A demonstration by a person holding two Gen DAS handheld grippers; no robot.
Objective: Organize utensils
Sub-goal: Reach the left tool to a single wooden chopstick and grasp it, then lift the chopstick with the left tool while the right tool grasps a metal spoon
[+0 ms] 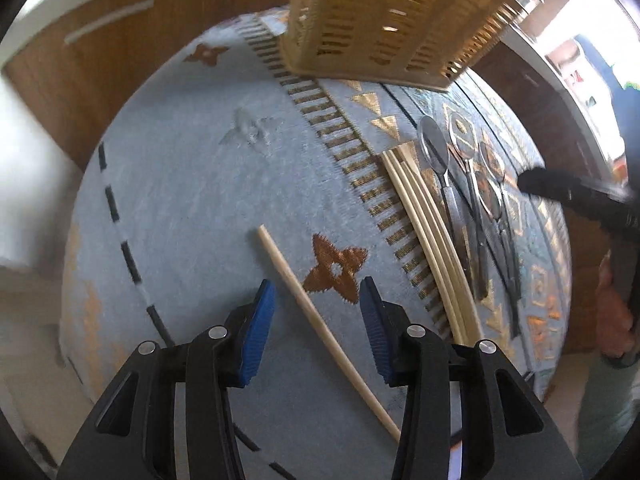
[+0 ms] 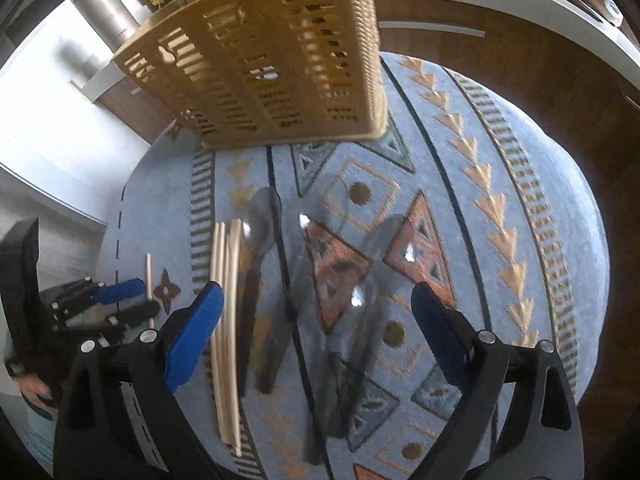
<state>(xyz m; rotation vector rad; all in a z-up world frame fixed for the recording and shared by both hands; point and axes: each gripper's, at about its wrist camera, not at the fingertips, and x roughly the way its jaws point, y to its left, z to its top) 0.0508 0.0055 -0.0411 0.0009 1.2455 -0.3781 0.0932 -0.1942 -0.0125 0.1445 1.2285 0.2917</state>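
Left wrist view is showing the left tool [image 1: 318,300] pointing down at a blue patterned mat [image 1: 192,184] that is covering the tabletop, its blue pads standing apart with nothing pressed between them. A single chopstick [image 1: 320,320] is lying on the mat in the gap between the two pads, slanting from upper left to lower right and passing closer to the right pad; the pads are not clamping it. Farther right, a bundle of chopsticks [image 1: 424,216] is lying side by side, and just beside it on the right several metal spoons [image 1: 460,184] are resting with their bowls toward the basket. A tan slotted basket [image 1: 384,28] is standing at the far edge of the mat, above everything else in the picture. At the right edge, part of the right tool is showing as a dark blurred shape. In the right wrist view, the left tool is appearing at the far left beside the lone chopstick, and the right tool [image 2: 320,308] is hanging with its pads spread wide over the blurred spoons, which are lying between them untouched, while the chopstick bundle is running just beside its left pad.
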